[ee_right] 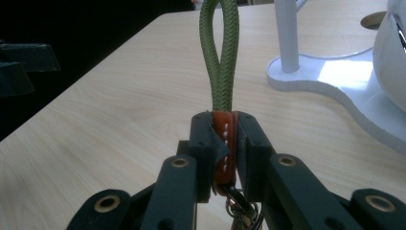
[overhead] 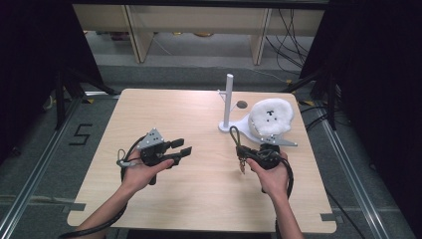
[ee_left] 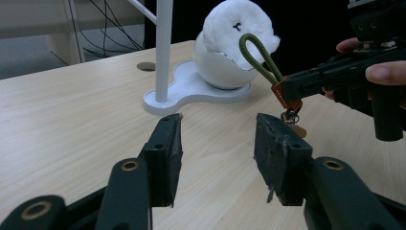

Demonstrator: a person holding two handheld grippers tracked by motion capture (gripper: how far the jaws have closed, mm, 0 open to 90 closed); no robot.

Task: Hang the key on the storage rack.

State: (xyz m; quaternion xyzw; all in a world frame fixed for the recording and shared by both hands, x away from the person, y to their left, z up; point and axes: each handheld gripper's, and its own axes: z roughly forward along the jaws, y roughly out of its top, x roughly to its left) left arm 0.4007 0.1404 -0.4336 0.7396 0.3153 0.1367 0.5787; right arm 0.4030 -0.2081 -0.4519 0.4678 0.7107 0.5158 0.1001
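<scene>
Strap: green rope loop [ee_right: 219, 52] with an orange leather tab [ee_right: 224, 143], held above the bench [overhead: 199, 199] toward its right edge; metal clip hangs below the tab, partly cut off in the right gripper view
Right claw [ee_right: 224, 158]: pressed together on the tab; loop points up and away along the jaws
Stand [overhead: 228, 102]: white post with a side peg, near the far right corner, just beyond the loop; likely where the loop goes, a judgement only
Left claw [ee_left: 218, 158]: spread, holding nothing, well apart near the left edge; the right claw is nearer the stand
Plush [overhead: 271, 117]: white, on the stand's base; its far side hidden
</scene>
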